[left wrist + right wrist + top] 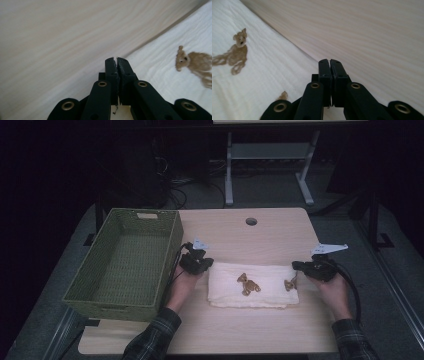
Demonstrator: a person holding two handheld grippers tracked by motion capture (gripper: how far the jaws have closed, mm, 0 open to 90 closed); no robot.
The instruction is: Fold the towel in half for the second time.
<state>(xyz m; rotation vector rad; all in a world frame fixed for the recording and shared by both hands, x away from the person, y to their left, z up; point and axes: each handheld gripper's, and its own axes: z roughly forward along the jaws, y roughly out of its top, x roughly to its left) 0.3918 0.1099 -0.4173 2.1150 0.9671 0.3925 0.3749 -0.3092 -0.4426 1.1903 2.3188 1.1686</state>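
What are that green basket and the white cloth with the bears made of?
The basket looks like woven wicker or plastic strands, matte green: its walls show a fine weave. The cloth seems soft, folded cotton-like fabric, with faint ribbing in the gripper views; the brown bears look printed or stitched on.

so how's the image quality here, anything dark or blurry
High view: dim overall, room behind the table nearly black, cloth the brightest patch. Left gripper view: evenly lit, wood grain smeared soft, bear print slightly blurred. Right gripper view: bright, its bear print a bit soft, no glare.
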